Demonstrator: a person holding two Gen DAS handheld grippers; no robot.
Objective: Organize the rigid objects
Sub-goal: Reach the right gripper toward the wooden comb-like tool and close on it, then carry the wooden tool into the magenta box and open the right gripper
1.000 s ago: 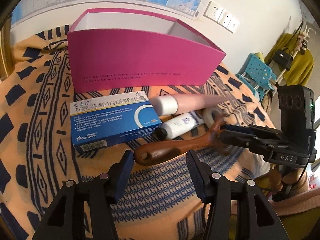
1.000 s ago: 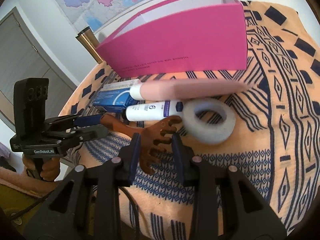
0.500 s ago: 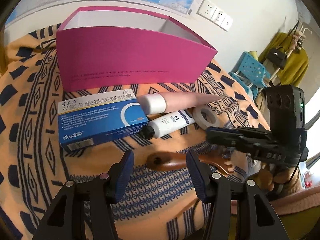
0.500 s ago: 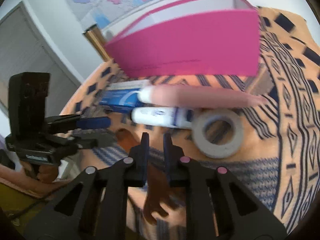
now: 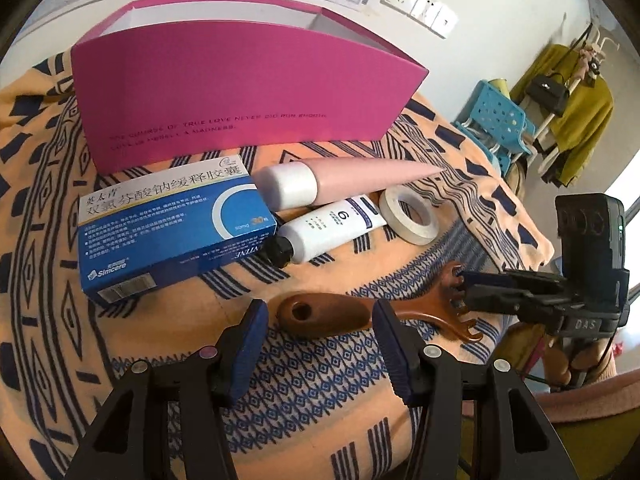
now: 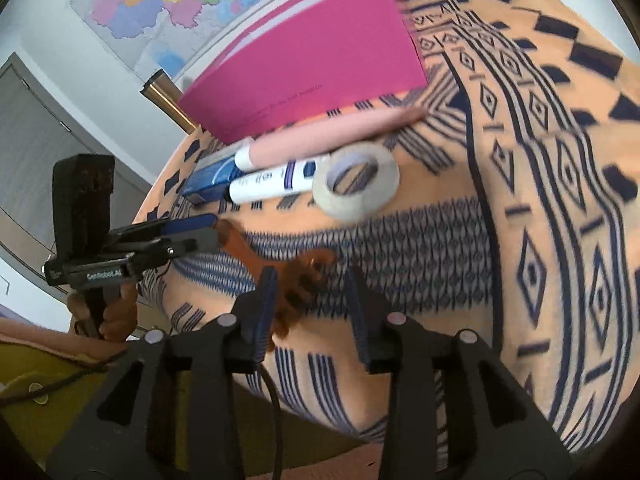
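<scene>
Glossy brown wooden comb (image 5: pixel 360 314), matt pink cardboard box (image 5: pixel 240 92), shiny printed paper carton (image 5: pixel 168 224), smooth plastic pink tube (image 5: pixel 344 178) and white tube (image 5: pixel 332 228), matt paper tape roll (image 5: pixel 408 214), woven patterned cloth (image 5: pixel 320 380), matt black plastic claw (image 5: pixel 318 340)

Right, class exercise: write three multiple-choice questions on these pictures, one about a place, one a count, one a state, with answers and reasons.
1. The tape roll lies: A on the floor; B held in the air; C on the cloth beside the white tube.
2. Tubes on the cloth: A one; B two; C four.
3. The left hand-held gripper is: A open astride the comb handle; B shut on the comb; C shut on nothing.
Answers: 1 C, it lies by the white tube's end; 2 B, the white one and a pink tube; 3 A, its fingers stand apart either side of the handle.
</scene>
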